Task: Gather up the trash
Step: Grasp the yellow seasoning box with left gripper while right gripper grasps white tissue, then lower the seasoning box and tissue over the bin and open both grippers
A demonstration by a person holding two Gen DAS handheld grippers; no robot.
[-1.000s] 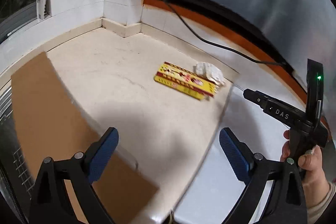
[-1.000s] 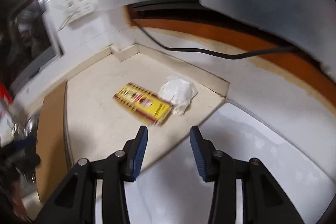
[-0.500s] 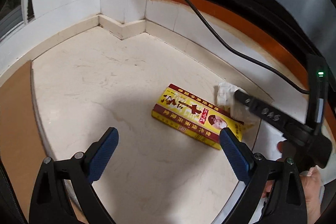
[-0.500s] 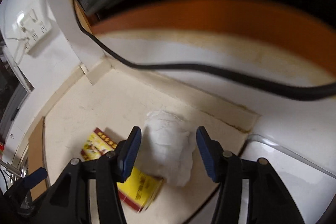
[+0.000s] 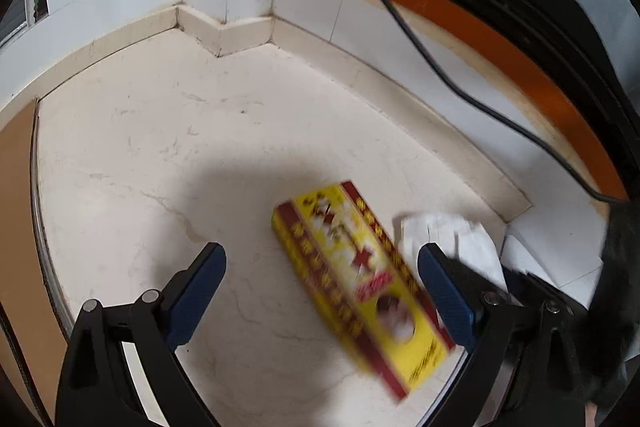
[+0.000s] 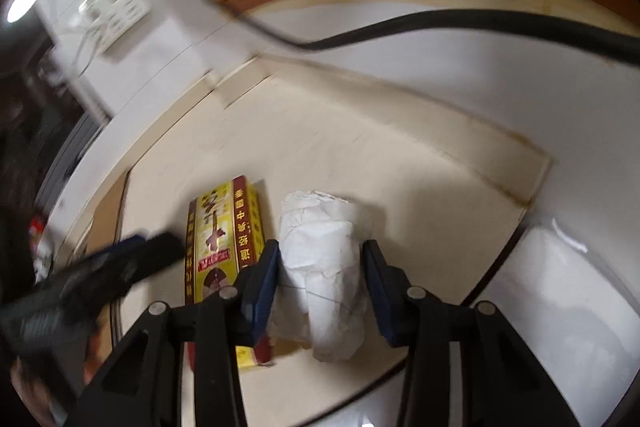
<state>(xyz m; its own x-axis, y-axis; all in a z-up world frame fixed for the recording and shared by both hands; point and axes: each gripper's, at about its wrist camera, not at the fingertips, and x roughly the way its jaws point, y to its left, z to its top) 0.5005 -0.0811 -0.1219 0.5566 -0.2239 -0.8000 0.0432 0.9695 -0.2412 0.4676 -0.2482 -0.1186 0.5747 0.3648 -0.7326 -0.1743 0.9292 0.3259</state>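
Since a moment ago: both grippers have dropped closer to the floor corner; the trash that lay well ahead of them now sits right at their fingers, and the yellow box looks to have swung round to point along the left gripper's line.
Right gripper (image 6: 320,279): its jaws straddle the crumpled white paper (image 6: 320,267) and are closing on it; the left blue pad seems to touch the paper's edge, the right one looks just clear, so I judge the pinch not yet made.
Why the paper first: it lies directly ahead of this gripper, bulky and soft, easy to squeeze from both sides.
Left gripper (image 5: 320,287): jaws spread wide, holding nothing.
Yellow box (image 5: 360,279): flat on the cream floor (image 5: 160,147), between the left fingers but nearer the right-hand one, which overlaps its far side; from the right gripper it lies just left of the paper, touching or almost so.
Why the wide spread: probably to take the box across its width, since it lies flat and long.
Cable (image 5: 440,67): a black lead runs along the wall beyond both tools, well apart from the trash.
Risk: the blur shows fast motion; a hasty close may only nudge the paper.
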